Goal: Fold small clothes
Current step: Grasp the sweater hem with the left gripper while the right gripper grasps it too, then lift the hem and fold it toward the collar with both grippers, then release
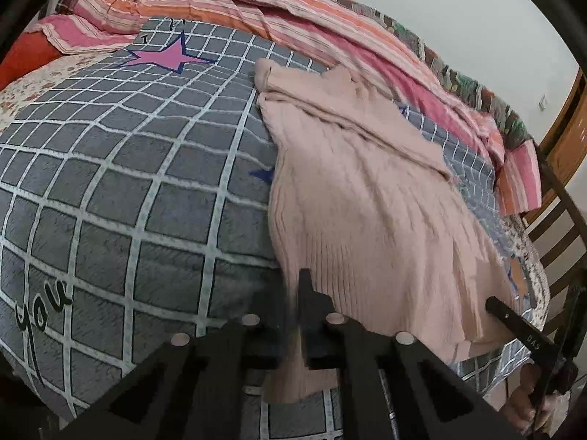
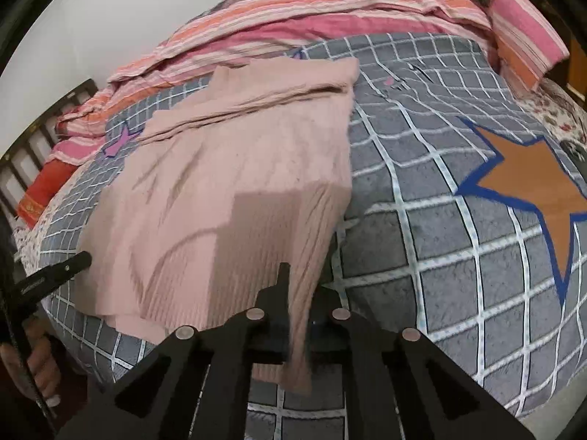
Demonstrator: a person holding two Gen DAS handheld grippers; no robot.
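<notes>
A pale pink ribbed knit sweater [image 1: 367, 201] lies spread on the grey checked blanket [image 1: 128, 183], sleeves folded across its top. In the left wrist view my left gripper [image 1: 297, 315] is shut on the sweater's near hem corner, and cloth hangs down between the fingers. In the right wrist view my right gripper [image 2: 301, 304] is shut on the other hem corner of the sweater [image 2: 220, 183], with a strip of knit drooping below the jaws. Each view shows the other gripper's black finger at its edge: right gripper [image 1: 513, 322], left gripper [image 2: 55, 275].
A pink and orange striped quilt [image 1: 293, 11] is bunched along the far side of the bed. A red pillow [image 2: 44, 187] lies by the dark headboard slats. A wooden chair [image 1: 561, 227] stands beside the bed. A hand [image 2: 40, 370] holds the left gripper's handle.
</notes>
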